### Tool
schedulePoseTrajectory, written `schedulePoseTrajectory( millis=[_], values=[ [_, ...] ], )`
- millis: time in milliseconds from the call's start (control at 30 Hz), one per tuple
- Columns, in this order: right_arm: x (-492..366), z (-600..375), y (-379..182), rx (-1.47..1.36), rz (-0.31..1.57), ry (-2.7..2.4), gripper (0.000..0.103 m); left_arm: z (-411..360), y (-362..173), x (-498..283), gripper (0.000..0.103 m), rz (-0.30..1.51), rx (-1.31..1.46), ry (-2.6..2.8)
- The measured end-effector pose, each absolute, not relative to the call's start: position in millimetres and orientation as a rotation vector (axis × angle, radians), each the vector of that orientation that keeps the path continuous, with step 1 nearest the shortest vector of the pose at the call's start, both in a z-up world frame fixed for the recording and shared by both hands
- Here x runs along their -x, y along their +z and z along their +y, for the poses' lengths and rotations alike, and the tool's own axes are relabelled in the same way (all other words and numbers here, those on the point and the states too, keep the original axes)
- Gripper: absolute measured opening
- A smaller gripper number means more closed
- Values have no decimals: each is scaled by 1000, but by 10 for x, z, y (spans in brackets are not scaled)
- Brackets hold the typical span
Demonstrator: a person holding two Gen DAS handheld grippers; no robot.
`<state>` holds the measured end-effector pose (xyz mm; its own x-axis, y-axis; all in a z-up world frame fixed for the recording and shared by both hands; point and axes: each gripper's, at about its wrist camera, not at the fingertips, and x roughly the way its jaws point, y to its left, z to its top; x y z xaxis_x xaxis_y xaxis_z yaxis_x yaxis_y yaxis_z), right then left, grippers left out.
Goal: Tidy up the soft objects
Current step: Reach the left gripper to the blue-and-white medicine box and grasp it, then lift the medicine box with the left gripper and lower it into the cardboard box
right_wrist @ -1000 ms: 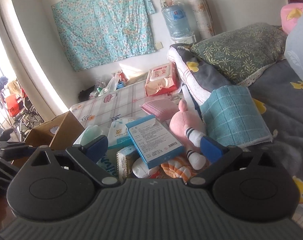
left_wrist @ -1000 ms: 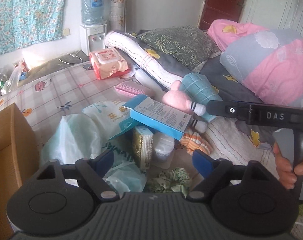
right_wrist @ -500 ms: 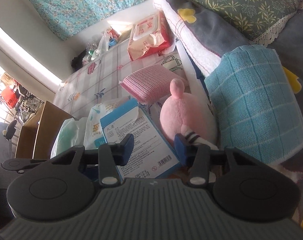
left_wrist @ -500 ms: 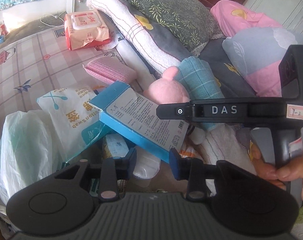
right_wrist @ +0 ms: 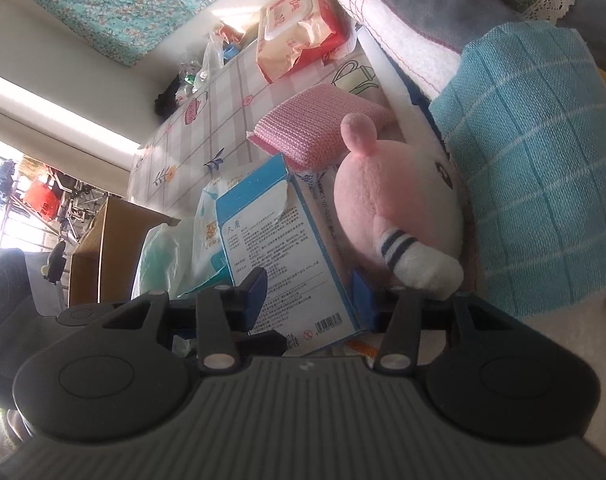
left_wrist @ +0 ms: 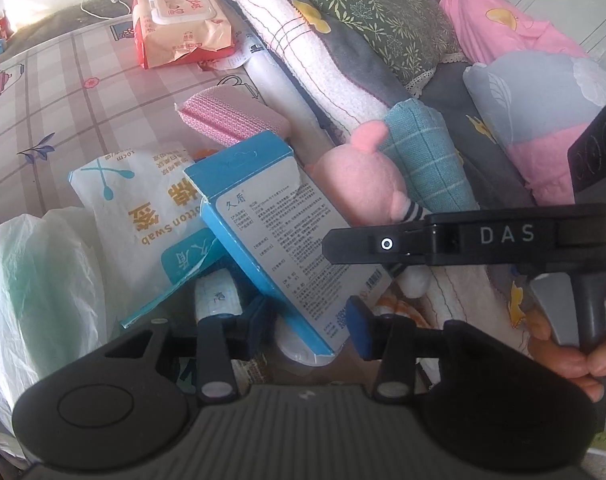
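A blue box with printed text lies tilted on a pile of items on the bed. My left gripper has its pads on either side of the box's near end, and the jaws look half closed. My right gripper also straddles the same box, with its pads beside the box's edges. A pink plush toy with a striped sock foot lies right of the box, also in the left wrist view. A teal checked cloth lies beside the plush.
A pink knitted sponge, a cotton swab bag, a white plastic bag and a wet wipes pack lie on the checked mattress. Pillows and a folded blanket are piled at the right. A cardboard box stands at left.
Both grippers moved forward and down onto the pile and narrowed from wide open. Their pads now flank the blue box.
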<state>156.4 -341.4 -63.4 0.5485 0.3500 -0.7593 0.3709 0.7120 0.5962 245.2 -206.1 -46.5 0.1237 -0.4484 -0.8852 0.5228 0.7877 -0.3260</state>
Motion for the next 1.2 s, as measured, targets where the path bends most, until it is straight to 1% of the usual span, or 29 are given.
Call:
schedulePoseTrajectory(
  millis=[100, 167, 300, 500, 700, 933, 1200],
  values=[
    [-1581, -3412, -752, -867, 1030, -6, 47, -2091, -463, -2468, 52, 1253, -75, -702],
    [-1558, -3394, -749, -878, 1010, -3, 44, -2121, -458, -2459, 53, 1238, -103, -688],
    [-1440, -3358, -653, -877, 963, 1, 40, -2128, -379, -2376, 52, 1189, -163, -689],
    [-1168, -3256, -440, -898, 899, 1, 40, -2049, -114, -2141, 52, 1099, -205, -715],
    [-925, -3037, -82, -870, 825, 26, 40, -1888, 252, -1835, 53, 991, -233, -703],
    [-755, -2560, 407, -799, 777, 100, 40, -1445, 649, -1518, 54, 884, -198, -646],
    [-1060, -1697, 735, -734, 797, 237, 40, -560, 906, -1368, 54, 834, -113, -509]
  ],
)
